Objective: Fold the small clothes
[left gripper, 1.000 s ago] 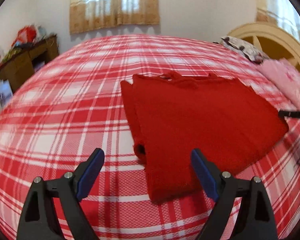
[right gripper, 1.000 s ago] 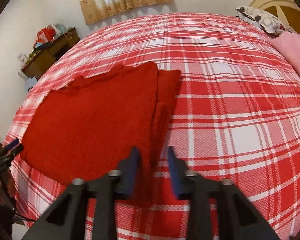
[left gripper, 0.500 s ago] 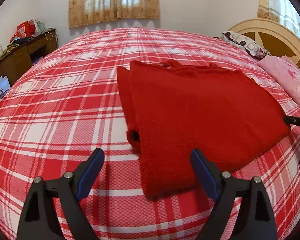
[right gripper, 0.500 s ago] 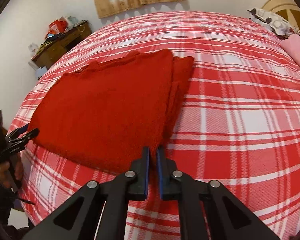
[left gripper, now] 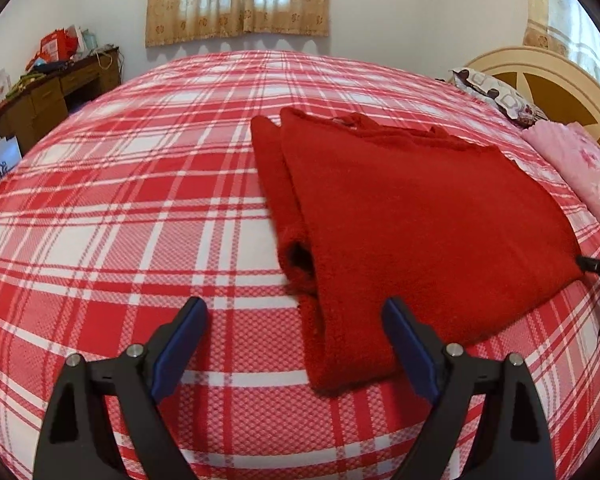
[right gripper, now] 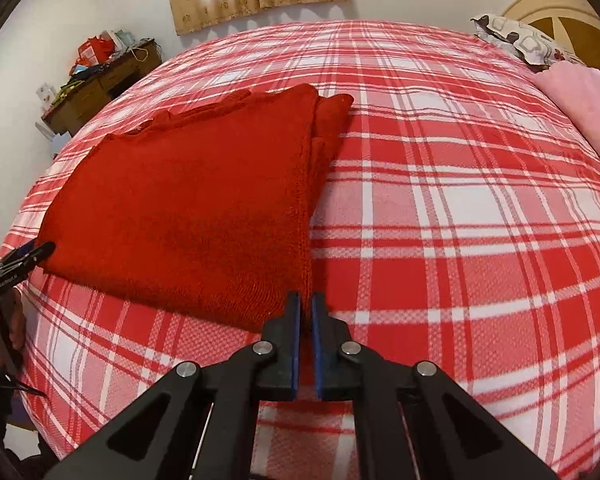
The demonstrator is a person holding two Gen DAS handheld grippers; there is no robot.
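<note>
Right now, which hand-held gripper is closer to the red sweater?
Right. The right hand-held gripper is shut on the red sweater at its near corner. The left hand-held gripper hangs open just short of the sweater's near edge, not touching it.

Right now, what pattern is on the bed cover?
A red, pink and white plaid on the bed cover, clearest in the right wrist view.

Bedroom. I'm over a bed with a red-and-white plaid cover (left gripper: pixel 148 216). White walls (left gripper: pixel 420 8), window with tan patterned curtains (left gripper: pixel 238 0) on the far wall, daylight coming through; second curtained window (left gripper: pixel 560 20) at right. Cream and brown headboard (left gripper: pixel 548 80) at right, patterned pillow (left gripper: pixel 496 94) and pink bedding (left gripper: pixel 588 168) by it. Cluttered wooden desk (left gripper: pixel 52 96) in the far left corner.
</note>
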